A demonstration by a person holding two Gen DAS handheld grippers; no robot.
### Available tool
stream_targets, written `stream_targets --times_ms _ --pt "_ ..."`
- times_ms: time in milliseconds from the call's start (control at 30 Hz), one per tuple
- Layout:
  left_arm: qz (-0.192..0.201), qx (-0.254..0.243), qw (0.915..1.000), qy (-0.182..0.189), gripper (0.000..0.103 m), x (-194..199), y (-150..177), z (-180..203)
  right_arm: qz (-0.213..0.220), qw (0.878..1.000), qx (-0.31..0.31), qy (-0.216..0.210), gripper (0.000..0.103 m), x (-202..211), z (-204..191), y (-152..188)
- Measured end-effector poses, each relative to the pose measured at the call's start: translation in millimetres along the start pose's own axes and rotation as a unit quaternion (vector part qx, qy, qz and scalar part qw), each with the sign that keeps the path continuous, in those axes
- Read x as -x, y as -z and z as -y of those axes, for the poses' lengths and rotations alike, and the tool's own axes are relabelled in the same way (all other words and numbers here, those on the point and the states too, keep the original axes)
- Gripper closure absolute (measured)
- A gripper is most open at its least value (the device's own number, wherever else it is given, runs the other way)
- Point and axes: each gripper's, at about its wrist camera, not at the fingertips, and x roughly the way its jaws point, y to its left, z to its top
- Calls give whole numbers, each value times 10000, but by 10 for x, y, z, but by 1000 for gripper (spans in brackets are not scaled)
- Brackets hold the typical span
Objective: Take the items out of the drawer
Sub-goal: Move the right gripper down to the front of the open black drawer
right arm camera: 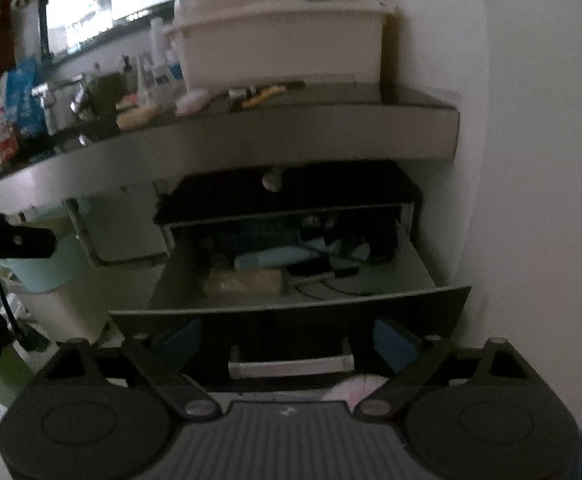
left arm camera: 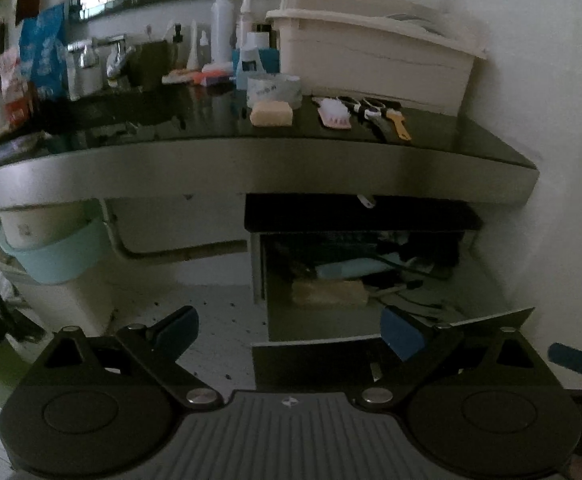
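A: Report the state of the drawer [right arm camera: 291, 304] and both grippers.

B: The drawer stands pulled out under the counter [left arm camera: 251, 164], against the wall on the right. Its contents lie towards the back, in shadow: a tan sponge-like block [right arm camera: 247, 282], a pale blue tube [right arm camera: 275, 258] behind it, and dark items at the right that cannot be identified. The left gripper [left arm camera: 291, 334] has its jaws wide apart with nothing between them, and sits at the drawer's left front corner. The right gripper [right arm camera: 291, 342] also has its jaws wide apart and empty, centred on the drawer front just above the pale handle [right arm camera: 291, 364].

A: Items already on the counter?

B: A yellow soap bar [left arm camera: 271, 113], a pink brush [left arm camera: 334, 112] and scissors [left arm camera: 361, 107], in front of a cream bin [left arm camera: 375, 52]. Probably already removed, though this cannot be confirmed.

A: List the hazards.

B: 1. Fouling: the drawer front stands between the right gripper and the contents; a low approach would likely strike the front panel and push the drawer shut.
2. Misgrasp: poor light and clutter; the jaws may close on two items, or drag the dark cables.
3. Interference: both grippers converge on one narrow opening and may collide.
4. Clearance: the counter edge overhangs the drawer; a lifted item could catch on it.
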Motion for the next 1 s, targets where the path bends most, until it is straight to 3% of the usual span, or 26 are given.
stream_targets --times_ms 100,400,567,667,800,1000 --pt "-46 -116 9996 -250 5 -117 47 20 -182 9997 -4 -183 13 -180 17 24" --pt "-90 51 9999 101 5 -390 72 -97 -552 9983 -162 -17 13 -737 11 110" --pt "67 -67 9999 -131 5 -486 63 -118 -900 9955 -140 -267 25 -1048 14 156" --pt "125 -182 9994 -261 5 -554 72 -105 -999 9949 -23 -143 26 -1223 -22 200" --pt "-27 -83 9999 -80 5 -682 63 -136 -958 9951 182 139 26 -1425 -56 268" --pt "-136 10 9999 83 5 -824 49 -131 -1044 9945 116 46 26 -1630 -5 285"
